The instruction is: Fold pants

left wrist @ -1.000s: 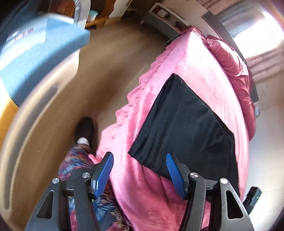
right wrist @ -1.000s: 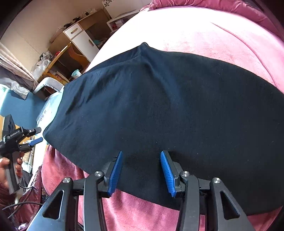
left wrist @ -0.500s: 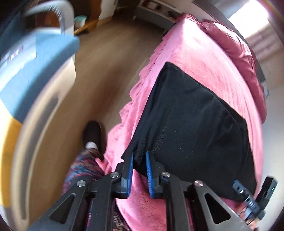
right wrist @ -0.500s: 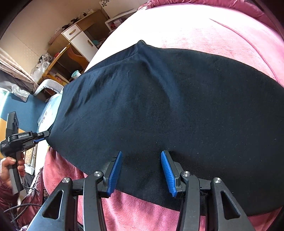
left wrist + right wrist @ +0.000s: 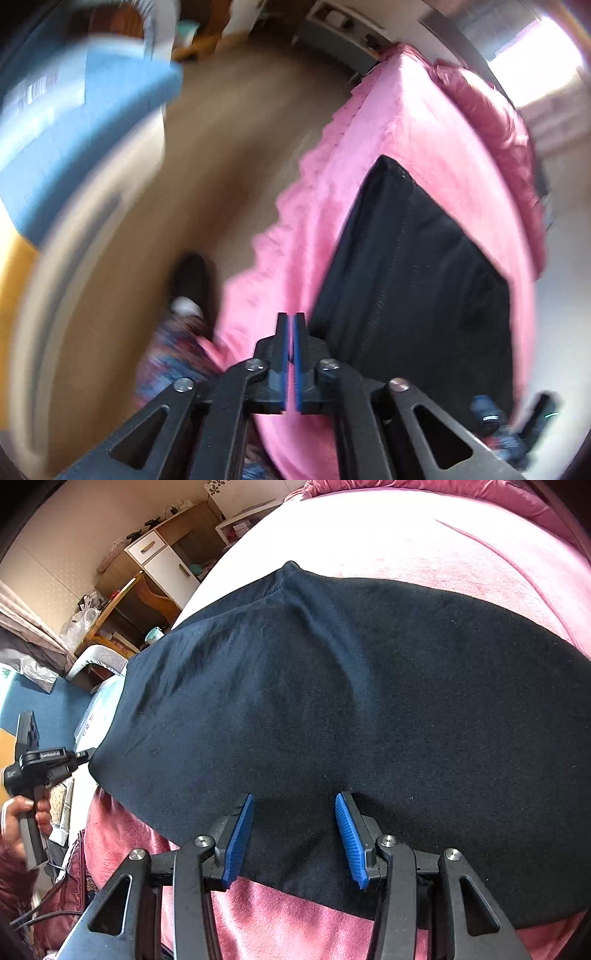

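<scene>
Left wrist view: heavy motion blur throughout, worst on the brown wooden floor (image 5: 229,155) and the blue-and-white furniture at left; overexposed daylight glare burns out the upper right corner. Right wrist view: sharp, evenly daylit; the far part of the pink plush bed cover (image 5: 388,535) is washed nearly white, and soft shadows lie on the black fabric pants (image 5: 332,701) beneath the blue ribbed pads (image 5: 240,838). Both views bow strongly, with dark vignetted corners.

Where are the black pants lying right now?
The black pants lie spread on the pink blanket covering the bed, filling the right wrist view, with the right gripper over their near edge.
</scene>
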Demonstrator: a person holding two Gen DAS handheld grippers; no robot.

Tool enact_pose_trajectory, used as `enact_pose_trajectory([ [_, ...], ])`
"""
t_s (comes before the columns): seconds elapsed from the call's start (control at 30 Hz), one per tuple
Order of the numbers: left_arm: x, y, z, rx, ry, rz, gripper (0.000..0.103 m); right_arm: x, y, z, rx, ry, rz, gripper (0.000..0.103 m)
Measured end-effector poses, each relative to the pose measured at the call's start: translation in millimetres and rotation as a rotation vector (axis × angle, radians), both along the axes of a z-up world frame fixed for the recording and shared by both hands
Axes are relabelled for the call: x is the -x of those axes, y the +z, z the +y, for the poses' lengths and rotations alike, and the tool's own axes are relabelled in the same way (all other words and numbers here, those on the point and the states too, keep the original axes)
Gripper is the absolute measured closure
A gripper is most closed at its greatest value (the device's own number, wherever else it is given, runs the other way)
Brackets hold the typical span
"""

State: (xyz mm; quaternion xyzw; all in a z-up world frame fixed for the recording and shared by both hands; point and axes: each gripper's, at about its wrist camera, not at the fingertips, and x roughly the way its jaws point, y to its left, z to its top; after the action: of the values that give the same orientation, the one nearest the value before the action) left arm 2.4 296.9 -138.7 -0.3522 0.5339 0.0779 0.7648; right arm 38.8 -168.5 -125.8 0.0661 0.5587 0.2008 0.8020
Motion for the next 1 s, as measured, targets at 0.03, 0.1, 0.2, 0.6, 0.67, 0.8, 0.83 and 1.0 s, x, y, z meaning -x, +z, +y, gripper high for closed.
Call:
enact_pose_trajectory([
  [0.03,6,-1,5,0.046,0.039,-0.011,0.081,0,0,2,0.001,0.003,-0.001,0.049],
  [0.1,16,-1,10,0.11,0.082,-0.053,0.079,1,1,6,0.012,0.017,-0.007,0.045],
  [0.2,24,3,2,0.164,0.096,-0.094,0.074,1,9,13,0.036,0.022,-0.015,0.045],
  [0.6,18,20,-28,-0.031,-0.072,-0.138,0.102,-79,51,135,0.247,0.28,-0.267,0.045],
  [0.67,17,22,-27,-0.053,-0.085,-0.142,0.102,-94,46,155,0.322,0.319,-0.298,0.045],
  [0.8,18,25,-26,-0.075,-0.107,-0.161,0.103,-121,17,180,0.435,0.431,-0.242,0.069],
  [0.83,18,25,-25,-0.074,-0.109,-0.169,0.103,-123,14,181,0.428,0.446,-0.234,0.077],
  [1.0,15,35,-20,-0.077,-0.086,-0.229,0.103,-134,17,184,0.424,0.389,-0.254,0.101],
])
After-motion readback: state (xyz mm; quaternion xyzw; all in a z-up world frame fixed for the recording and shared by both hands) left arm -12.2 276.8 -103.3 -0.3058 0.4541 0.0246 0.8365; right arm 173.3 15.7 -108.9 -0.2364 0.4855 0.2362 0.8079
